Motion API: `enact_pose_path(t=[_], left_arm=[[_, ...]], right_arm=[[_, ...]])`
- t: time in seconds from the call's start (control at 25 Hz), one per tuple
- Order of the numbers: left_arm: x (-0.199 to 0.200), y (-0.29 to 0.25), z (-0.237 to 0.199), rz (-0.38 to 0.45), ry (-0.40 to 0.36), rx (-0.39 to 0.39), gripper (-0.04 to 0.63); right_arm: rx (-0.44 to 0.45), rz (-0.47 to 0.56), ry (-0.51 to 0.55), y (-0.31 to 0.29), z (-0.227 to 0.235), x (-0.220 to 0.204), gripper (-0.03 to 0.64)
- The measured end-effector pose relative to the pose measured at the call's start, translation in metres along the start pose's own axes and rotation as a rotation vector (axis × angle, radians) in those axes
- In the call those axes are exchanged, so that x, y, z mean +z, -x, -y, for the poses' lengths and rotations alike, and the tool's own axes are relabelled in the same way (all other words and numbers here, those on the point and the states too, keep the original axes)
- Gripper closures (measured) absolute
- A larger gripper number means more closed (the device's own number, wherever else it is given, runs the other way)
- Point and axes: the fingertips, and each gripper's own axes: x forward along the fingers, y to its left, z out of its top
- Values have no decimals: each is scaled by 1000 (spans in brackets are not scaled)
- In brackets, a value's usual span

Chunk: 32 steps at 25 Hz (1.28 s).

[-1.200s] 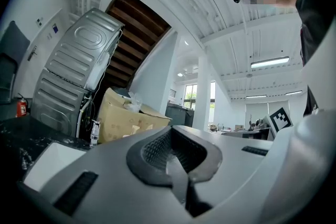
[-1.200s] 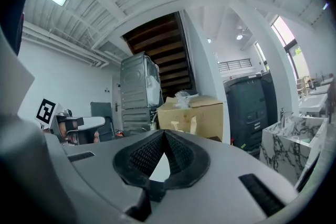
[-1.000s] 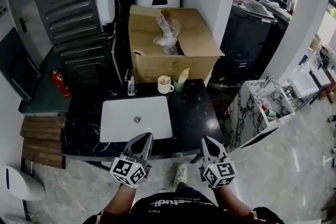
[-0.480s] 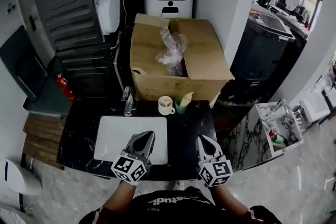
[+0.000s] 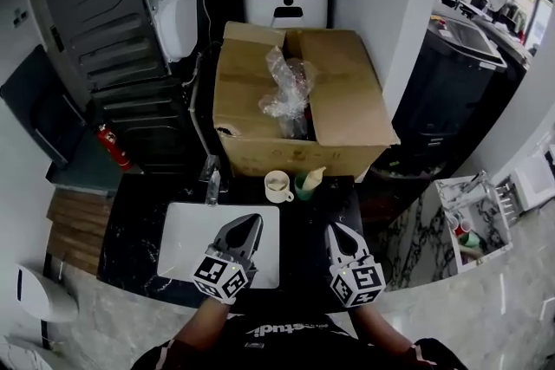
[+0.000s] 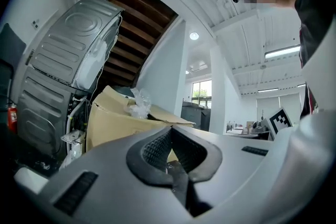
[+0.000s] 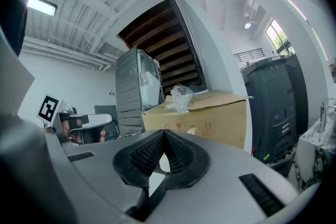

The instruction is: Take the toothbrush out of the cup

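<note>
A green cup (image 5: 303,185) stands at the back of the black counter (image 5: 312,221), with a pale toothbrush (image 5: 314,175) leaning out of it. A cream mug (image 5: 277,185) sits just left of it. My left gripper (image 5: 250,222) hovers over the right part of the white sink (image 5: 186,243), shut and empty. My right gripper (image 5: 332,230) is over the counter in front of the green cup, also shut and empty. Both point level toward the back. In the left gripper view (image 6: 170,131) and the right gripper view (image 7: 164,134) the pads meet with nothing between them.
A large open cardboard box (image 5: 347,113) with a plastic bag (image 5: 286,87) stands right behind the cups. A faucet (image 5: 212,184) rises at the sink's back edge. A grey metal machine (image 5: 95,4) and a red fire extinguisher (image 5: 114,148) are at the left, a dark cabinet (image 5: 460,74) at the right.
Both grippers moved forward from beyond the counter's front edge to over the sink and counter. The cups and box now lie closer. Both stayed shut.
</note>
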Motion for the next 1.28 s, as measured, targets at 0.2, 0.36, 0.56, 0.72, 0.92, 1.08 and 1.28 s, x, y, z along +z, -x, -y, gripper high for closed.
enact_pose_path(t=[0.2,0.36,0.56,0.72,0.92,1.08,1.28], left_arm=[[3,-7,-16,-2,5,-27,580],[0,-9,-26,-7,10,-41,581],[0,-13,-34,3,21,-47,581],[-3,-12,-39,0,28,-43,581],[-8,-2,-48,-14,38,-14,580],[-13,3,-53,-29,32,3,580],[-15,10,-57,-35,31,18,580]], right_arm=[[-20,10,0,-15,-3,-2,577],[-17,38,14,-21,-10,0,526],[-19,23,15,-32,-12,-6,456],[-40,21,8,-46,-3,-10,454],[-67,3,29,-75,18,-23,454],[-93,-13,53,-104,39,-35,454],[-143,-43,72,-143,66,-51,454]])
